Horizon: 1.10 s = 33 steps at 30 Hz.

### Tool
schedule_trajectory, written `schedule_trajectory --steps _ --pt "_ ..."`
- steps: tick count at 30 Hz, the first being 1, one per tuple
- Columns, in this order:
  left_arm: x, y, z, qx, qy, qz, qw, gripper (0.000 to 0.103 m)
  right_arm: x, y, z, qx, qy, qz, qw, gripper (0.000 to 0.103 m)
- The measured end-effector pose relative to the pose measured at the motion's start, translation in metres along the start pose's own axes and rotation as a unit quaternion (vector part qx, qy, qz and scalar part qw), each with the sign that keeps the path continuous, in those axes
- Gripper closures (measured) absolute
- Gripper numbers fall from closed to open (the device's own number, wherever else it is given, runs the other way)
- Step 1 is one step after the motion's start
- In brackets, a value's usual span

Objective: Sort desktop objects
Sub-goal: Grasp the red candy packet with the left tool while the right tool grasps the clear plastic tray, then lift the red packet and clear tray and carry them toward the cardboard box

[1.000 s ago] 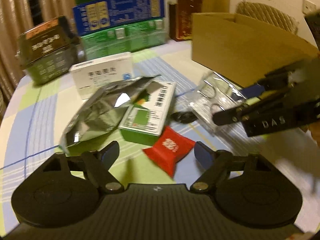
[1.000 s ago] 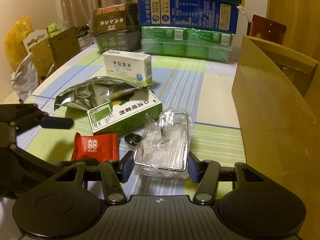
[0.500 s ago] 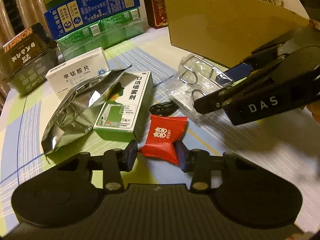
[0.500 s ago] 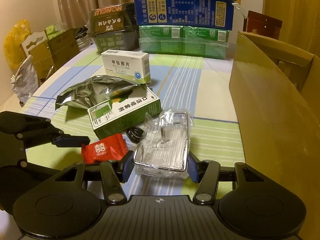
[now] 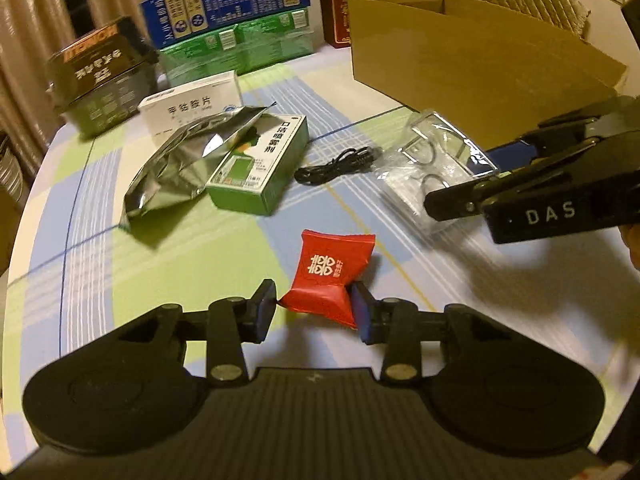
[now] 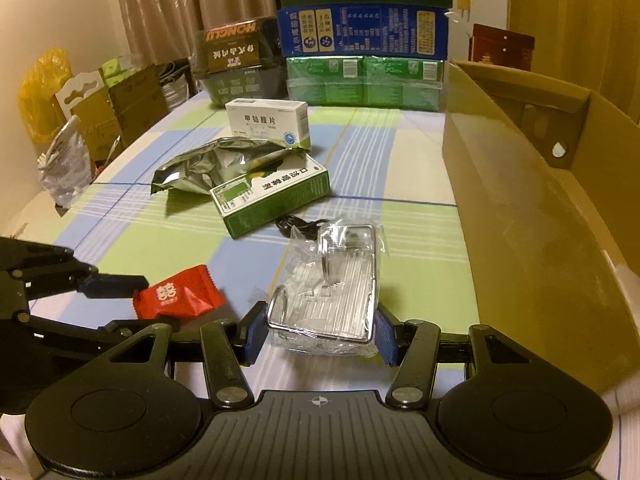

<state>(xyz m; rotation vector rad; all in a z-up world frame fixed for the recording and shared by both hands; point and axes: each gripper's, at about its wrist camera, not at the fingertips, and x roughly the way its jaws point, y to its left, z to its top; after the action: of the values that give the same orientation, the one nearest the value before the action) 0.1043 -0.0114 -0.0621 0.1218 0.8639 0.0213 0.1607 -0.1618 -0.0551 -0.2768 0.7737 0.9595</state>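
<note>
While my left gripper (image 5: 315,307) pinches the red candy packet (image 5: 330,276) above the table's (image 5: 100,264) near edge, my right gripper (image 6: 320,330) clamps the bagged metal rack (image 6: 334,294) beside the cardboard box (image 6: 532,216) along the right edge.

Red candy packet (image 5: 329,276); green-and-blue checked tablecloth (image 5: 168,256); silver foil bag (image 5: 180,168).
</note>
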Motion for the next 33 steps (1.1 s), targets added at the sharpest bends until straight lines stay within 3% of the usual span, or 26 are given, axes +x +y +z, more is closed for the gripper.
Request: schedule_trajectory --steps 14,33 --pt "-0.021 0.003 -0.007 -0.103 -0.026 0.036 0.9937 0.068 -0.020 0.002 -0.006 0.000 -0.022 -0.003 1.000 0.051" --pt "-0.052 -0.017 0.010 -0.136 -0.050 0.050 0.9882 0.068 -0.072 -0.001 -0.003 0.015 -0.048 -0.007 0.999 0.051"
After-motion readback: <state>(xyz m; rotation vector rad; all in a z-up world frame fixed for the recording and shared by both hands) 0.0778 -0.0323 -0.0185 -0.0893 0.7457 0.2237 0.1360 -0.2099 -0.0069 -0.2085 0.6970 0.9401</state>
